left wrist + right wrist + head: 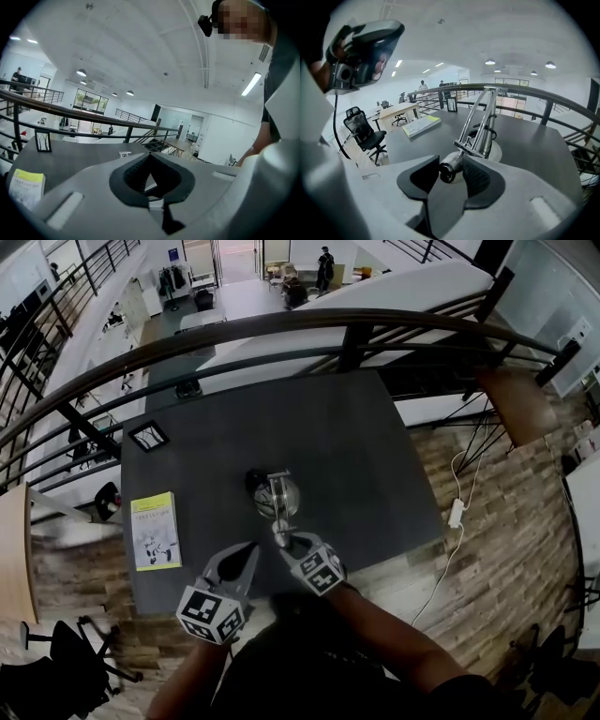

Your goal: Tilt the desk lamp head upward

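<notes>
A chrome desk lamp stands mid-table on a round base. Its twin-rod arm slopes down toward me and ends in the small cylindrical lamp head. In the head view the lamp head sits just in front of my right gripper. My right gripper is shut on the lamp head, its ribbed pads against both sides. My left gripper hovers left of the lamp, apart from it. In its own view the left gripper is shut with nothing between its tips.
On the dark table lie a yellow-green book at the left and a small picture frame at the far left corner. A black railing runs behind the table. A cable with adapter lies on the floor at right.
</notes>
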The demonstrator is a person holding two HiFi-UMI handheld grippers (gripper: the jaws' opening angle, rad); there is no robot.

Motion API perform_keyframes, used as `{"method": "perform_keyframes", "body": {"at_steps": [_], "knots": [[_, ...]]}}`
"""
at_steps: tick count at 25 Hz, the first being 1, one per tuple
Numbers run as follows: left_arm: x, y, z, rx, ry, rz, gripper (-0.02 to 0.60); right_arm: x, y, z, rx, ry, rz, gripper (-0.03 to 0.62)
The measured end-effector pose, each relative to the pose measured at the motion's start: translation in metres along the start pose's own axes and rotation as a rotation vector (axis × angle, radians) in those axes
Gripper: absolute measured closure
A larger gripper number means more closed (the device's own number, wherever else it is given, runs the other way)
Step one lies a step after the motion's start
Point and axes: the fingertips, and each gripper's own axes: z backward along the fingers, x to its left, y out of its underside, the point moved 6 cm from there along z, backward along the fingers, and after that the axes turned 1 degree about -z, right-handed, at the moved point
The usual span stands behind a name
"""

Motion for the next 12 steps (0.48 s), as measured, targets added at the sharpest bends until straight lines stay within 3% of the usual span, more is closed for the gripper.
{"method": "perform_keyframes", "body": {"at_steps": [12], "knots": [[0.004,0.003,0.011,-0.016,-0.013,0.005,0.58,-0.003,-0.006,0.003,-0.033,0.028,0.015,0.45]]}}
